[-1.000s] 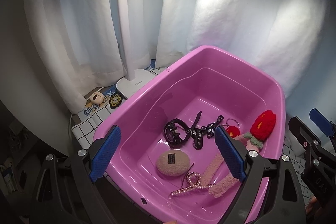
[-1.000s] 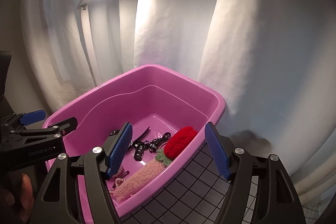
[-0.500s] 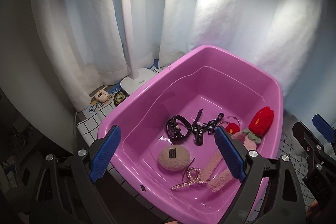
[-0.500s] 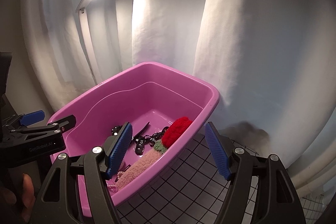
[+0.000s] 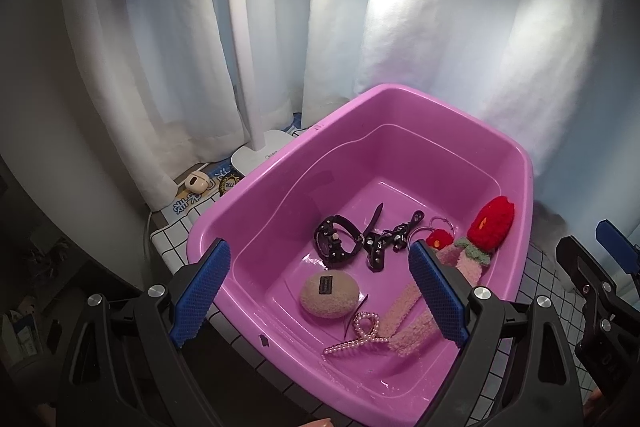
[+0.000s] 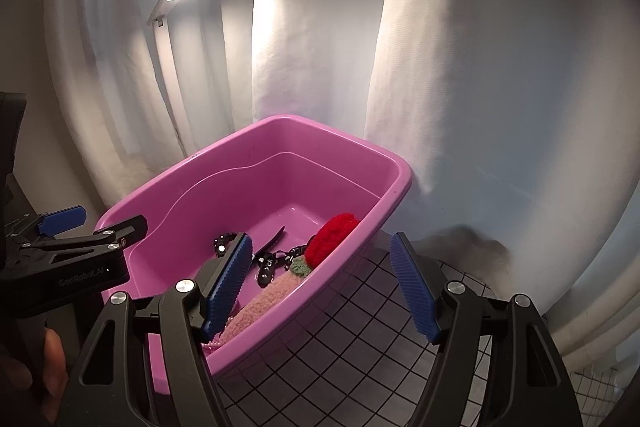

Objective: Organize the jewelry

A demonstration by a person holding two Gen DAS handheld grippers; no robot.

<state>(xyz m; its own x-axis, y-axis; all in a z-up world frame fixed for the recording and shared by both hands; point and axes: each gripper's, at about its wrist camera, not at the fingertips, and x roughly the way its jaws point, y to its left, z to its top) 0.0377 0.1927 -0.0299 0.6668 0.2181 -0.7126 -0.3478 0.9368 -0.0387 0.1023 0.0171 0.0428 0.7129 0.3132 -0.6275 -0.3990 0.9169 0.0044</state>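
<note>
All the jewelry in view is gathered inside the pink tub [image 5: 516, 163], which stands on the checked surface [image 6: 360, 311] in front of the white curtain. On the tub floor a black studded strap [image 5: 340, 239] is seen near the middle, with a beige fuzzy oval clip [image 5: 329, 295] nearer the front wall and a pearl hair clip [image 5: 362, 333] closer still to that wall. A pink fluffy band [image 5: 404, 323] is laid along the right wall of the tub, and a red knitted flower [image 5: 492, 223] is propped against that same wall, with a smaller red piece and a thin ring just beside it. Nothing is found on the surface outside the tub except a lamp base [image 5: 260, 157] and a few small oddments behind the tub's left corner.

The left tongs [image 5: 320, 293] are held wide apart above the tub's front, with nothing gripped. The right tongs [image 6: 320, 283] are likewise spread and empty, over the tub's right rim.

The collecting is judged to be done, or nearly so; whether sorting within the tub is left cannot be told.
</note>
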